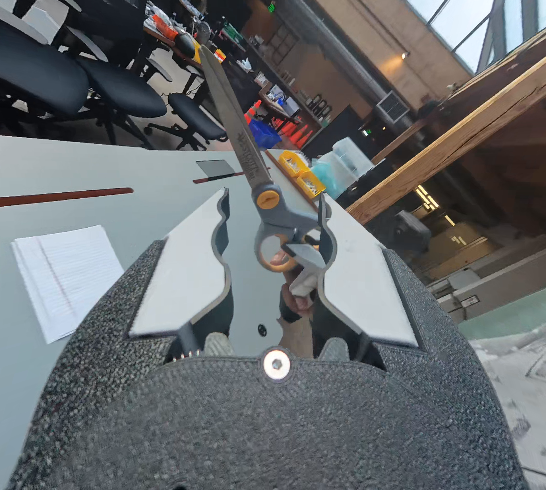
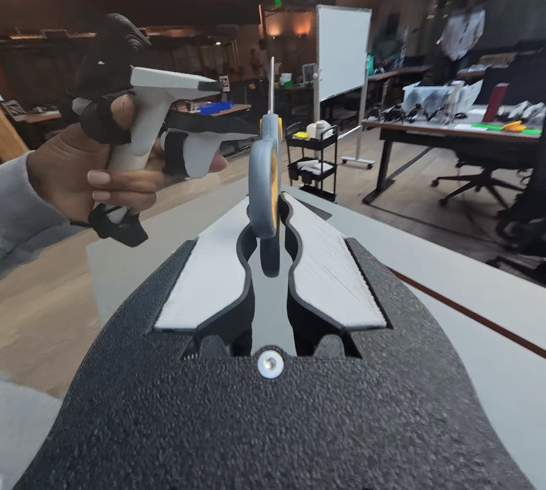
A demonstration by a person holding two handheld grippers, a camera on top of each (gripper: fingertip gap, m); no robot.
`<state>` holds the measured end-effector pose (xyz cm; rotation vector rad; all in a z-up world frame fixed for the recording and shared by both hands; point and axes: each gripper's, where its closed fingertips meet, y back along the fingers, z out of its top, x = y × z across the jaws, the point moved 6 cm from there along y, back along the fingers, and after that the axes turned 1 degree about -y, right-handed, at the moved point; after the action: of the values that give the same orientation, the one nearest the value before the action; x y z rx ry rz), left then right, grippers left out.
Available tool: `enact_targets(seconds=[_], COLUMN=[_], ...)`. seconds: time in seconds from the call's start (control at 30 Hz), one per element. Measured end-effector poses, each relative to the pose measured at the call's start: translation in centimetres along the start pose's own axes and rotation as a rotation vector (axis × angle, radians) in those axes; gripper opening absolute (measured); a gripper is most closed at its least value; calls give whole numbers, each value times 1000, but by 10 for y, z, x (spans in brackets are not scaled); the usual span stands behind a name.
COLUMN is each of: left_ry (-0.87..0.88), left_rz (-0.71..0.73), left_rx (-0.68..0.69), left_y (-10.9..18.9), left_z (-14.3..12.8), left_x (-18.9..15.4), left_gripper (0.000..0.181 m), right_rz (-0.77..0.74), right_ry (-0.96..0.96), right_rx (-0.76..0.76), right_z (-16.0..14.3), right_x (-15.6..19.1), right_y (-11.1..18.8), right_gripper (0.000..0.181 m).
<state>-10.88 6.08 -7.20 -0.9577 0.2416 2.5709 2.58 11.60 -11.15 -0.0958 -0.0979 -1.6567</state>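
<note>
A pair of scissors [image 1: 236, 121] with grey and orange handles stands blades up and closed. My right gripper [image 2: 267, 201] is shut on one handle loop of the scissors [image 2: 263, 180]. One of its fingers [image 1: 304, 254] shows behind the handles in the left wrist view, with a hand below it. My left gripper [image 1: 274, 195] is open, with the scissors' pivot between its tips and the handle against its right finger. In the right wrist view, a hand holds the left gripper [image 2: 236, 110] at the left, with its jaws apart beside the scissors.
A grey table [image 1: 88, 165] lies below, with a sheet of lined paper [image 1: 65, 277] at the left. Yellow bins [image 1: 298, 168] and office chairs [image 1: 44, 76] stand beyond it. A whiteboard [image 2: 342, 50], a black cart [image 2: 313, 156] and cluttered desks [image 2: 443, 127] stand farther off.
</note>
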Motion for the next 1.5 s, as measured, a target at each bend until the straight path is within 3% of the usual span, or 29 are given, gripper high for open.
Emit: enact_targets(seconds=[0.1,0.17,0.27,0.33,0.47,0.57,0.7,0.93,1.07,1.2,1.3,1.4,1.5], left_ry=[46,15,4,-14,-215,-337,-415,-441,-427,-448,-478,-525,-553], left_rz=[-35,-8,-75,-124,-205,-291,-383,-460,-510,-576,-511,-406,-287], left_rx=[-75,-85,-56,-48,-16,48,114,51,-35,-25,48,131,295], left_y=[-14,-14,-9,-4,9,19,17,2,3,-1,-2,4,6], left_z=[16,26,32,32,36,42,38,34,46,40,40,39,18], left_x=[-8,-8,-13,-16,-29,-41,-64,-93,-103,-111,-106,-97,-76], left_gripper=[45,21,18,17,15,15,15,14,14,15,16,34,35], right_rz=[-82,-146,-230,-198,215,478,492,556,561,553,463,413,318], right_ry=[187,329,535,580,305,15,84,62,-62,0,44,87,151], right_rx=[-46,-78,-107,-105,68,137,225,133,7,-38,5,82,193], right_z=[11,17,21,18,18,37,38,47,54,52,47,41,37], right_x=[22,32,38,41,58,56,51,79,80,84,74,63,48], right_y=[-14,-17,-17,-18,-12,6,-6,-35,-39,-41,-38,-29,-24], right_gripper=[11,11,11,14,49,52,25,45,43,25,18,18,18])
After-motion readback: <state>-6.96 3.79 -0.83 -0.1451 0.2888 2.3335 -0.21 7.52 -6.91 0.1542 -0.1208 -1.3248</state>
